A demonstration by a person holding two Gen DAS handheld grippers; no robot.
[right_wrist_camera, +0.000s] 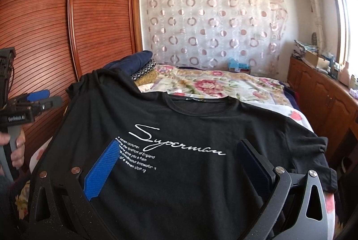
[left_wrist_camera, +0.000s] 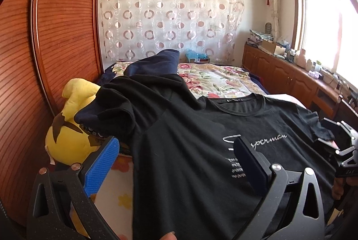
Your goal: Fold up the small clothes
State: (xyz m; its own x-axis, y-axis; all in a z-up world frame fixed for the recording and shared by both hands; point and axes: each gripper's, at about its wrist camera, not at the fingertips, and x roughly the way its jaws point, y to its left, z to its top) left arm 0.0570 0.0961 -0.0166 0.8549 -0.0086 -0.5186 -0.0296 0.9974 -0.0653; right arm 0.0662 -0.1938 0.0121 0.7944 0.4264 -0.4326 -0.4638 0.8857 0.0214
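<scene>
Shirt (right_wrist_camera: 179,150) lies spread on the bed (right_wrist_camera: 223,83), collar at 12 o'clock. Left gripper (left_wrist_camera: 176,157) and right gripper (right_wrist_camera: 176,161) hover over it, fingers spread, pinching nothing.

A: What lies near?
B: A black shirt (right_wrist_camera: 179,150), print up, spread on the bed (right_wrist_camera: 223,83). The right gripper (right_wrist_camera: 176,163) hangs over it, fingers (right_wrist_camera: 100,170) wide apart.
A: And left?
B: The left gripper (right_wrist_camera: 42,96), in a hand (right_wrist_camera: 18,148), by the wardrobe (right_wrist_camera: 67,27).
</scene>
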